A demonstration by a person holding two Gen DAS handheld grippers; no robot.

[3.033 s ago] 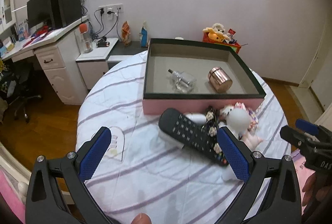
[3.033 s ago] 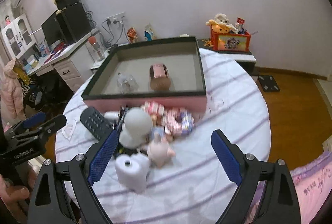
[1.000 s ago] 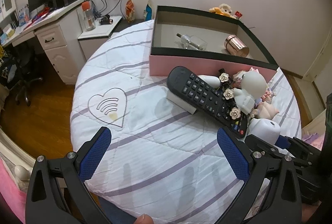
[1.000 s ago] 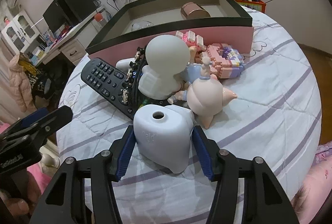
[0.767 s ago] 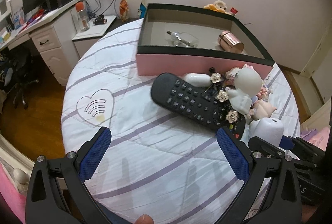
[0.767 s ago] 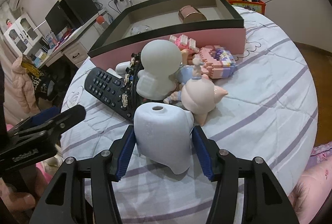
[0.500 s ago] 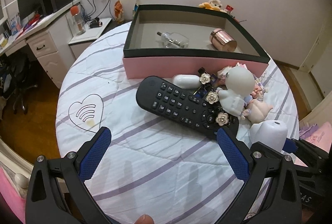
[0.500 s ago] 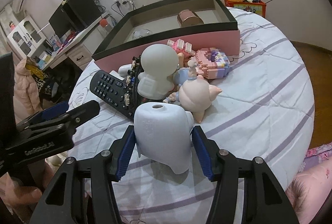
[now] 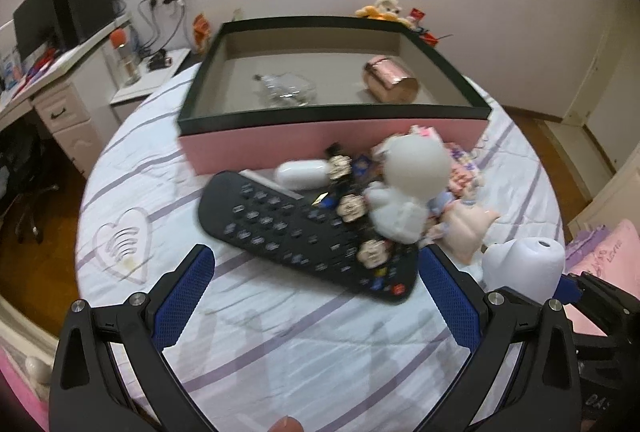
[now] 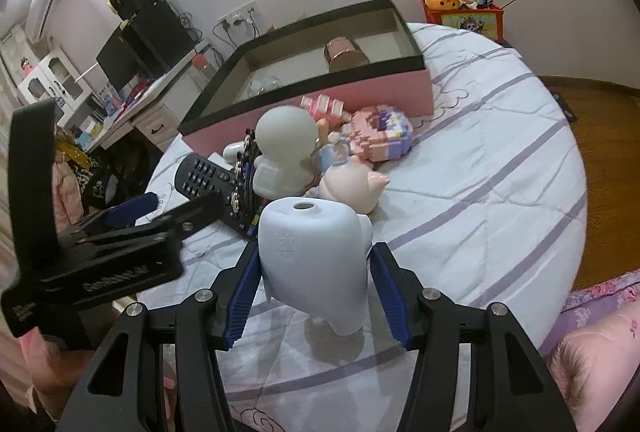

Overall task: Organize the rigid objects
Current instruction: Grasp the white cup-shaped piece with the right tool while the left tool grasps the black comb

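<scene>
My right gripper is shut on a white tooth-shaped holder with a hole in its top, and holds it just above the striped cloth. The left wrist view shows the holder at the right edge. My left gripper stands open over the near end of a black remote, not touching it. A white round-headed figure and a pink pig lean on the remote's right side. Behind them stands a pink box with a dark rim, holding a copper tin and a glass bottle.
A pink block toy lies against the box front. The round table drops off to wood floor at the right. A desk with a monitor stands far left, a toy crate sits behind the table, and pink bedding lies near right.
The left gripper has slid right, so the remote now lies between its fingers in the picture. The right gripper has lifted the white holder a little and drawn it back from the pile.
</scene>
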